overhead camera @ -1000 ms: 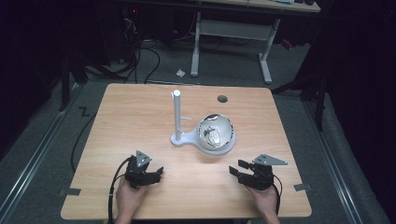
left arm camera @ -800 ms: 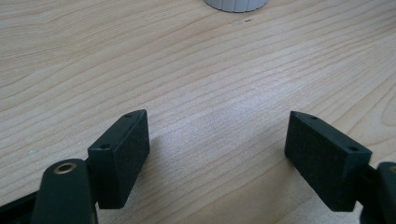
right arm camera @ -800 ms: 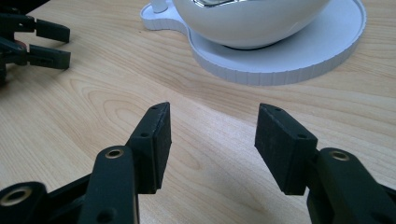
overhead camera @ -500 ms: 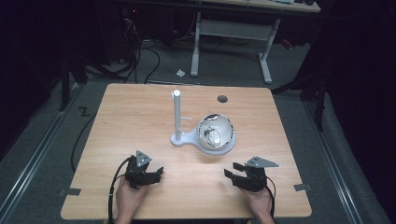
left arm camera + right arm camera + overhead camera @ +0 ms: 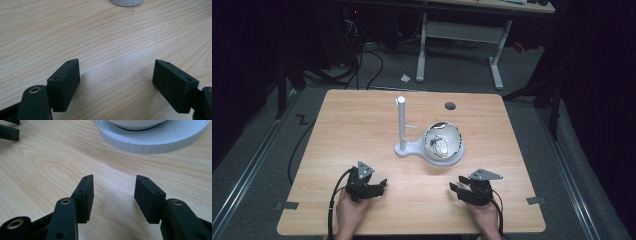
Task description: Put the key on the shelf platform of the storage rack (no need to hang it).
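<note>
A white stand with an upright post [image 5: 401,122] and a round base [image 5: 447,152] sits mid-table. On the base rests a shiny bowl [image 5: 442,141] holding a small grey object too small to identify. My left gripper [image 5: 381,184] lies on the wood near the front left, jaws wide open and empty [image 5: 116,75], with the stand's rim [image 5: 126,2] far ahead. My right gripper [image 5: 455,189] rests at the front right, open and empty [image 5: 113,187], pointing at the ribbed white base [image 5: 152,141] and the bowl's underside [image 5: 135,123]. The left gripper's fingertips [image 5: 10,132] show at its far left.
A dark round hole [image 5: 450,106] marks the table's far side. Grey tape tabs [image 5: 532,201] sit by the front corners. Bare wood [image 5: 352,130] stretches left of the stand. Behind the table are a desk frame [image 5: 457,35] and floor cables [image 5: 362,55].
The right gripper has shifted slightly left and nearer the front edge. The left gripper and the stand have stayed put.
</note>
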The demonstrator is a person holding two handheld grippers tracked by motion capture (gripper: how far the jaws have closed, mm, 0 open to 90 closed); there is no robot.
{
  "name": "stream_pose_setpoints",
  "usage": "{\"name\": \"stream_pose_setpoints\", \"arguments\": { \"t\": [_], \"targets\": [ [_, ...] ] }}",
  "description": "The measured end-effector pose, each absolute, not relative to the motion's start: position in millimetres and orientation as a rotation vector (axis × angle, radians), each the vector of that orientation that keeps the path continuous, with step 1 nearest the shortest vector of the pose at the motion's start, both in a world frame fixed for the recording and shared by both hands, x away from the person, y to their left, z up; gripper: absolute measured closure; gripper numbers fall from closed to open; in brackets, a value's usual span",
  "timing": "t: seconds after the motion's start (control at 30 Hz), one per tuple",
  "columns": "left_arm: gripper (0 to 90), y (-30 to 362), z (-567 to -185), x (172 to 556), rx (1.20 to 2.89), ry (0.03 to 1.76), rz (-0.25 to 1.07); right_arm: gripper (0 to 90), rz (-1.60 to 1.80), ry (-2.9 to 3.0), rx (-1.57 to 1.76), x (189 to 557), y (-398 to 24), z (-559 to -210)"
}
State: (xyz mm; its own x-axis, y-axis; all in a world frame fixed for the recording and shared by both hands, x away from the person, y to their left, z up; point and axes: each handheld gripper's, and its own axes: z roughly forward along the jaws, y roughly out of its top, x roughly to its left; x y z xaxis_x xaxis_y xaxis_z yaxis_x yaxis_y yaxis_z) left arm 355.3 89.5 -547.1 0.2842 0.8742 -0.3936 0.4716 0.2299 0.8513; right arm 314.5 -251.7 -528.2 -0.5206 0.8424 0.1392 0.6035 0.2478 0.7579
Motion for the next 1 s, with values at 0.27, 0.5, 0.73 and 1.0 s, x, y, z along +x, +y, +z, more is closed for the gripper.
{"name": "stream_pose_setpoints", "arguments": {
  "t": [0.27, 0.5, 0.73, 1.0],
  "targets": [
    [22.5, 89.5, -547.1, 355.3, 1.406, 1.351, 0.443, 51.6, 1.121, 2.232, 1.338, 315.9, -250.7, -530.3],
    [22.5, 89.5, -547.1, 355.3, 1.406, 1.351, 0.443, 50.7, 1.082, 2.242, 1.329, 317.4, -249.1, -530.7],
    [22.5, 89.5, -547.1, 355.3, 1.407, 1.351, 0.443, 49.3, 1.047, 2.245, 1.301, 317.5, -245.9, -530.6],
    [22.5, 89.4, -547.1, 355.3, 1.406, 1.351, 0.443, 48.0, 0.996, 2.255, 1.244, 316.7, -242.3, -530.9]
  ]
}}
